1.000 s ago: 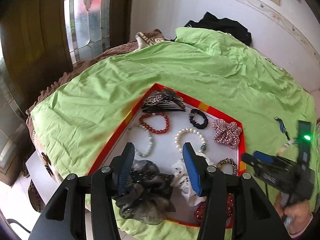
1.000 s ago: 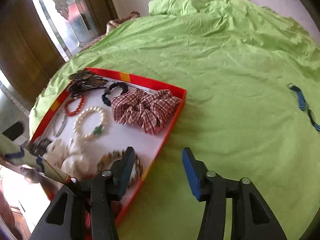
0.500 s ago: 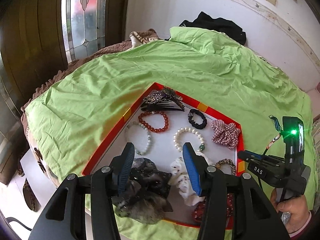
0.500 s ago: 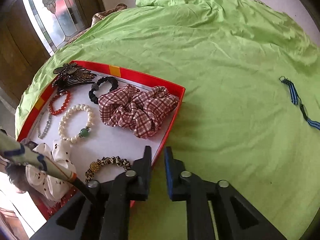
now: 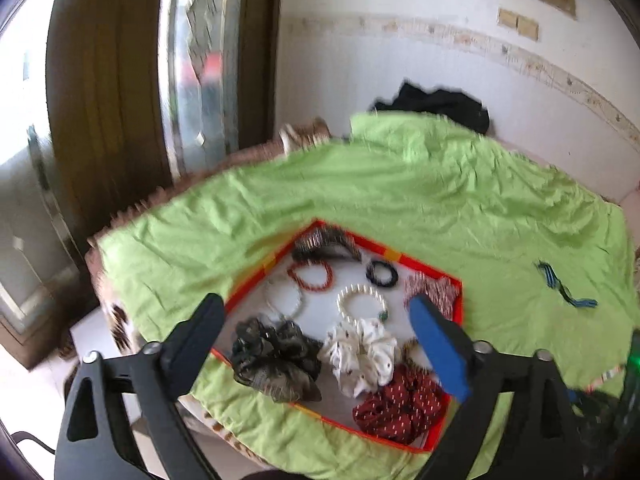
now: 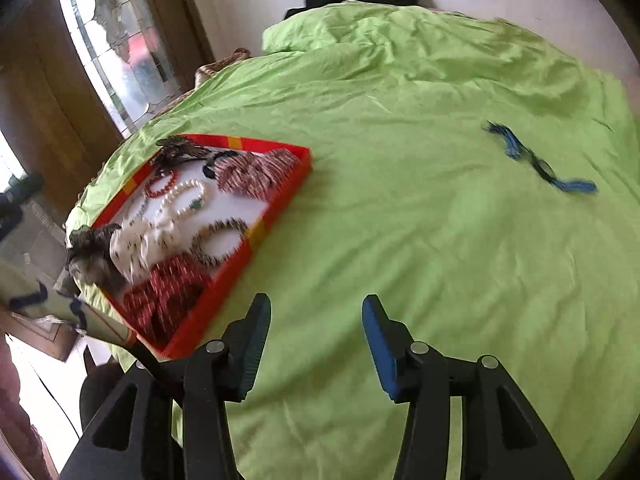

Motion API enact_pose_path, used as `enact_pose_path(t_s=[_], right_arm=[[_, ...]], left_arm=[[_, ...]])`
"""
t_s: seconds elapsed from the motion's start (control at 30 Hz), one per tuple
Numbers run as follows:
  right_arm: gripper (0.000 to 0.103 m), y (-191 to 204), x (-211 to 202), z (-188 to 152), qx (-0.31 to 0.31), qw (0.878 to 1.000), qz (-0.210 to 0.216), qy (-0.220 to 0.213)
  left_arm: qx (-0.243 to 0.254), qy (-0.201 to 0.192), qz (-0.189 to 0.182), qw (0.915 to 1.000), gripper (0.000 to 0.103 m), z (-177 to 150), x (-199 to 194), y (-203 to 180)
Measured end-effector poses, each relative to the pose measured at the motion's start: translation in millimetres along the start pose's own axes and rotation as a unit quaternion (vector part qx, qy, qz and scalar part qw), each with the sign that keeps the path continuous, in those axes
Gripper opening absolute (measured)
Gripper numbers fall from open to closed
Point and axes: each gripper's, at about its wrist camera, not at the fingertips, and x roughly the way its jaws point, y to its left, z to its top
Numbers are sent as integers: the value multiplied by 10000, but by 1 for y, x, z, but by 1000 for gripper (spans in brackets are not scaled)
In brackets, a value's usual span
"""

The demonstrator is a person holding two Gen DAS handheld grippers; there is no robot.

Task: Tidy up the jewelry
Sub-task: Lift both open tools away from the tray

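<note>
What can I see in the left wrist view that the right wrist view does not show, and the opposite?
Only the left wrist view shows the open left gripper above the tray, and the black beaded bracelet plainly. Only the right wrist view shows the open right gripper over bare green cover, beside the tray. Both show the red tray, the pearl bracelet, the dark red scrunchie, the blue cord lying outside the tray, and the green bedcover.

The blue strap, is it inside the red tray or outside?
Outside. The blue strap lies alone on the green sheet, well apart from the red tray.
</note>
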Motion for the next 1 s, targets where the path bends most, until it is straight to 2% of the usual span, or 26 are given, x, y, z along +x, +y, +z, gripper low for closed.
enact_pose_path(t_s=[0.13,0.23,0.33,0.5,0.67,0.73,0.83,1.0], right_arm=[[51,-12,-9,-16,98,9999,-57,12],[52,-20,-24,-23,152,9998,-95,-111],[57,-25,-41,-31,152,9993,-160,-296],[58,-25,-54,-41,200,9988,-87,-442],[60,-11,-57,-45,-3,9990,-26,-438],[64,-7,-59,-48,-83,9988,-36,-471],[64,-1,-60,-52,-226,9984,-111,-497],[67,-2,-57,-56,-160,9987,-257,-411]], left_arm=[[129,-558,232,9981,102,2,-31,-21],[240,-1008,484,9934,103,3,-60,-34],[188,-1263,646,9897,103,4,-82,-35],[39,-1583,622,9854,103,4,-108,-28],[13,-1469,719,9865,103,5,-111,-24],[-34,-1312,715,9888,103,2,-109,-24],[78,-966,493,9941,103,-4,-98,-28],[364,-562,607,9959,103,-20,-79,-38]])
